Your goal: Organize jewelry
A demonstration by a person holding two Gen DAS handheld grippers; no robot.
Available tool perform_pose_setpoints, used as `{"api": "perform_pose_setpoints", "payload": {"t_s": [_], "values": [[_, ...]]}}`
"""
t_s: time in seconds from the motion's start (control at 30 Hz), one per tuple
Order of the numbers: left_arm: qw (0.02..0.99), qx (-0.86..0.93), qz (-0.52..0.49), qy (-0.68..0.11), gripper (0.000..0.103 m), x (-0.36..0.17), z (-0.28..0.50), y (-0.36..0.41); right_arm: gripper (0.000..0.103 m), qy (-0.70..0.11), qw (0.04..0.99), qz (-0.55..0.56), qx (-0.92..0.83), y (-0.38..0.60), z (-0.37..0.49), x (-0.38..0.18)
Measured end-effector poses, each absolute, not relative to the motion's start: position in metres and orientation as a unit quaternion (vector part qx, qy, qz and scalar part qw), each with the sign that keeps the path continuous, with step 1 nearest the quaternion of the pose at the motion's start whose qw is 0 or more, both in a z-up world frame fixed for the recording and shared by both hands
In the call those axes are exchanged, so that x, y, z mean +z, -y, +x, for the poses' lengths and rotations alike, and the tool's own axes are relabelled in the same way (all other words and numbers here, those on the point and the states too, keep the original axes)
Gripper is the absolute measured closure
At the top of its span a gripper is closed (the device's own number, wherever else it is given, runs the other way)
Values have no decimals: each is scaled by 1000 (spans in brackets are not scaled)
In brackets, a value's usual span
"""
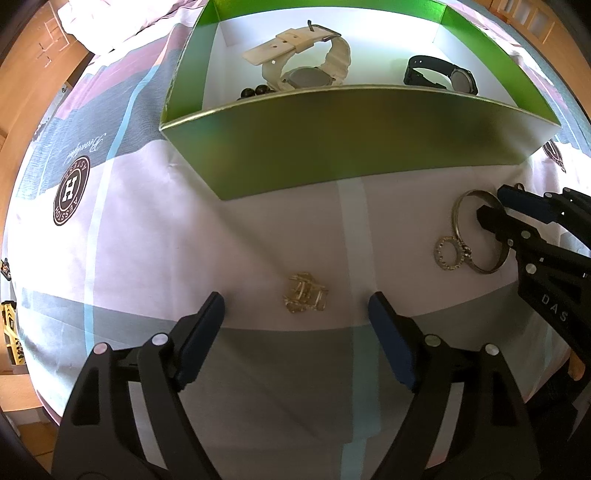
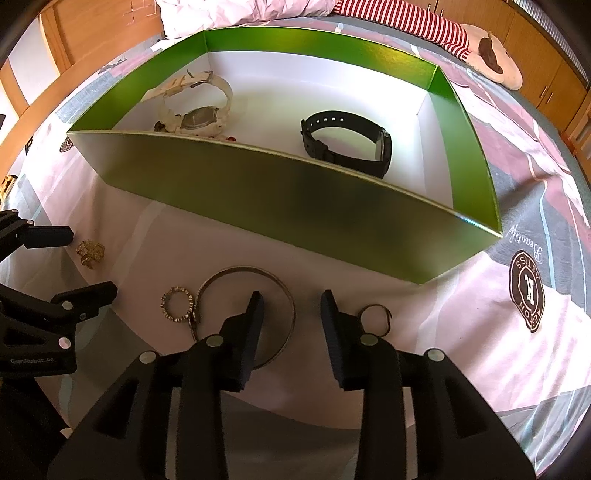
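A green box (image 1: pixel 332 147) (image 2: pixel 280 195) lies on the bedsheet and holds a cream watch (image 1: pixel 314 59) (image 2: pixel 199 107), a black watch (image 1: pixel 439 75) (image 2: pixel 351 144) and dark beads (image 1: pixel 255 91). My left gripper (image 1: pixel 295 306) is open, its jaws either side of a gold chain heap (image 1: pixel 304 297) (image 2: pixel 89 252). My right gripper (image 2: pixel 291 299) (image 1: pixel 491 205) is open over the right rim of a large metal bangle (image 2: pixel 247 314) (image 1: pixel 476 230). A studded ring (image 2: pixel 178 304) (image 1: pixel 450 254) lies beside the bangle. A thin dark ring (image 2: pixel 375 317) lies right of the right finger.
The patterned sheet (image 1: pixel 147 240) has a round logo (image 1: pixel 71 190) (image 2: pixel 526 291). A striped plush (image 2: pixel 424 18) lies beyond the box. Wooden cupboards (image 2: pixel 546 74) stand around the bed.
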State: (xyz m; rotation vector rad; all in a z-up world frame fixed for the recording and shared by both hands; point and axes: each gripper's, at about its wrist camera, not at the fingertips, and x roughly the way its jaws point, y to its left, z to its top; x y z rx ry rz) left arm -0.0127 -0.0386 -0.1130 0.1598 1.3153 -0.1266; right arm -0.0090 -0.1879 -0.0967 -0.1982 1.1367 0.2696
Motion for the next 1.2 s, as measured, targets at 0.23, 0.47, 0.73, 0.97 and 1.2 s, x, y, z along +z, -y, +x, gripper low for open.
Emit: {"api": "perform_pose_setpoints", "payload": {"t_s": [0.23,0.47,0.73,0.97,1.2], "values": [[787,-56,79,-610,20,-114,-12,37,68,-535,830,-96,126,188,-11,-96],[787,-55,82,-609,19,-114,-12,37,68,-535,830,-96,126,187,-10,-96],[787,-55,83,-609,18,-113,-13,37,68,-535,830,-96,127,187,-10,-96],[788,-58,84,-606,19,-112,-14,36,68,-533,831,-97,126,188,-10,-96],[794,-69,72,-599,45,-106,-15,36,69,-528,834,-99,124,188,-11,-96]]}}
